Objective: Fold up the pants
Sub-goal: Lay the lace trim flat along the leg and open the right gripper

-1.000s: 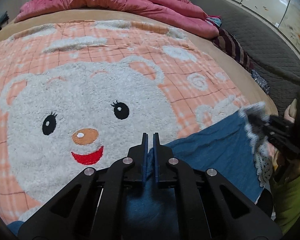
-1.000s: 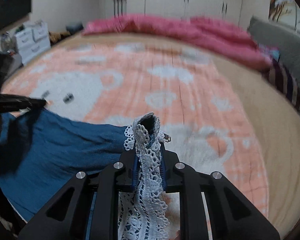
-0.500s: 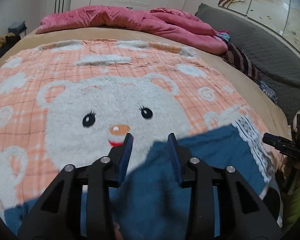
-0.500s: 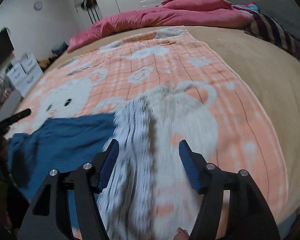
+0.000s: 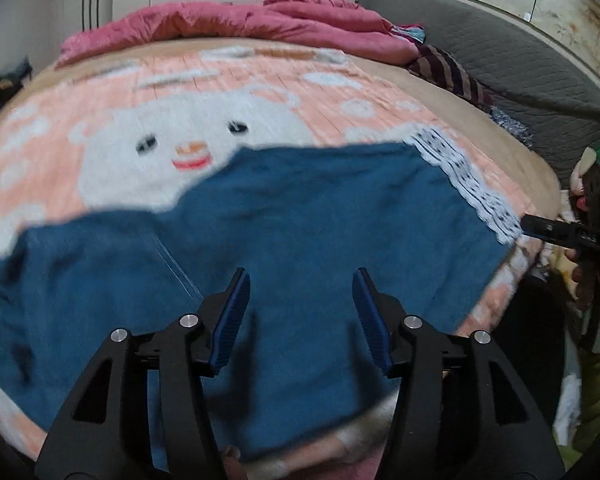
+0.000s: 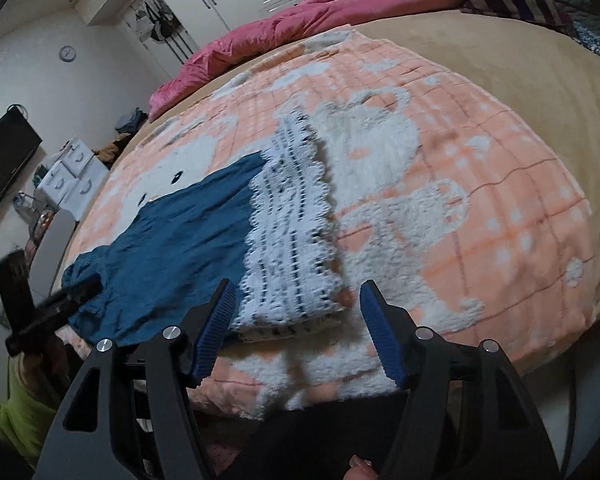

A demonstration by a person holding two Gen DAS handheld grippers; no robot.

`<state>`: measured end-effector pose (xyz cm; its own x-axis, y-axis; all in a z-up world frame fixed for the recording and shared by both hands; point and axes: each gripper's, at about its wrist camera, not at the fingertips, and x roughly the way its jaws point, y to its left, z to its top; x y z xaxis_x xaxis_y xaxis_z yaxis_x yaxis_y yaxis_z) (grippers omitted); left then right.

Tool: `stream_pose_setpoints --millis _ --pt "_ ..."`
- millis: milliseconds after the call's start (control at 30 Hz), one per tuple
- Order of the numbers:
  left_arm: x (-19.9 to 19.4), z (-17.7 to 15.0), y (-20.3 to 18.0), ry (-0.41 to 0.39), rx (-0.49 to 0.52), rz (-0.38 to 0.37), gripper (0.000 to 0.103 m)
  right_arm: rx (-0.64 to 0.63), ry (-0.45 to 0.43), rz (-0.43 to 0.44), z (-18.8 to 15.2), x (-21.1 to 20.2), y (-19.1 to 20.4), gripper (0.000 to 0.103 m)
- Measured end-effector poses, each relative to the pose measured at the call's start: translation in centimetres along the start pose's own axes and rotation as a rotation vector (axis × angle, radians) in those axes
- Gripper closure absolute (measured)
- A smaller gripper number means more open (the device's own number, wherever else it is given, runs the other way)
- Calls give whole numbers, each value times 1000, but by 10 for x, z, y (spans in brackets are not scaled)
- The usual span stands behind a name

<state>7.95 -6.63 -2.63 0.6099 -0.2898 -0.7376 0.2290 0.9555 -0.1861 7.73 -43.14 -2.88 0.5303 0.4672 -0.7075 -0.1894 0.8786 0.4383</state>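
Observation:
Blue pants [image 5: 300, 232] with a white lace hem [image 5: 466, 184] lie spread flat across the near edge of the bed. My left gripper [image 5: 300, 300] is open and empty, just above the blue cloth near its waist end. My right gripper [image 6: 294, 320] is open and empty, just short of the lace hem [image 6: 290, 236]; the blue cloth [image 6: 180, 240] stretches away to its left. Each gripper shows at the edge of the other's view, the right one in the left wrist view [image 5: 556, 232] and the left one in the right wrist view [image 6: 56, 304].
The bed carries a peach blanket with a white bear face [image 5: 204, 136]. A pink duvet [image 5: 260, 24] is bunched at the far end. A striped cloth [image 5: 452, 72] and a grey sofa [image 5: 520, 80] lie to the right. White drawers [image 6: 72, 176] stand left of the bed.
Both grippers opened and let go of the pants, then pulled back toward the near edge. The pants, held up a second ago, now lie flat on the blanket.

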Motion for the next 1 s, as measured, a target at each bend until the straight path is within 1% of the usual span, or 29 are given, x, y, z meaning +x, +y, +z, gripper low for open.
stream_pose_setpoints --millis 33,133,200,267,300,333,367,433,467,533,567,600,667,767,833,900,933,967,1000 --pt "1 -4 -1 5 1 6 56 -11 12 0 0 4 4 40" --pt "8 -17 -5 23 19 62 55 -2 39 -22 -1 15 3 40" --pt "9 -21 -4 32 9 57 54 21 43 -29 -3 18 1 40" --pt "11 -25 -4 35 20 92 54 24 44 -32 -4 18 2 40" --pt "11 -26 -4 36 21 101 54 29 45 -32 -4 19 1 44" --pt "10 -27 -3 34 18 101 54 43 47 -31 -4 19 -1 53" --pt "9 -27 -2 34 15 103 54 49 45 -27 -3 19 -2 54" --pt "7 -26 -1 29 12 122 50 73 32 -5 -3 17 -7 65" --pt "5 -25 -1 26 9 129 49 85 27 7 -5 15 -9 68" --pt "1 -24 1 15 6 142 48 74 18 4 -4 11 -10 85" --pt "0 -24 2 13 3 150 47 55 4 8 -5 6 -8 90" --pt "-1 -23 3 12 -2 152 46 42 -7 6 -6 1 -6 92" --pt "-1 -24 7 24 -3 167 44 -8 -15 -29 -9 -6 1 92" --pt "3 -29 11 51 -8 188 44 -55 23 -109 -16 4 6 91" --pt "3 -30 14 52 -6 188 44 -116 29 -176 -22 11 13 86" --pt "2 -30 17 54 -7 197 44 -116 26 -193 -24 12 14 82" --pt "2 -30 19 55 -9 218 44 -113 24 -197 -24 12 13 81" --pt "1 -31 23 54 -17 223 44 -110 21 -205 -24 12 13 79" --pt "0 -31 27 54 -28 221 44 -110 19 -219 -24 11 12 73"
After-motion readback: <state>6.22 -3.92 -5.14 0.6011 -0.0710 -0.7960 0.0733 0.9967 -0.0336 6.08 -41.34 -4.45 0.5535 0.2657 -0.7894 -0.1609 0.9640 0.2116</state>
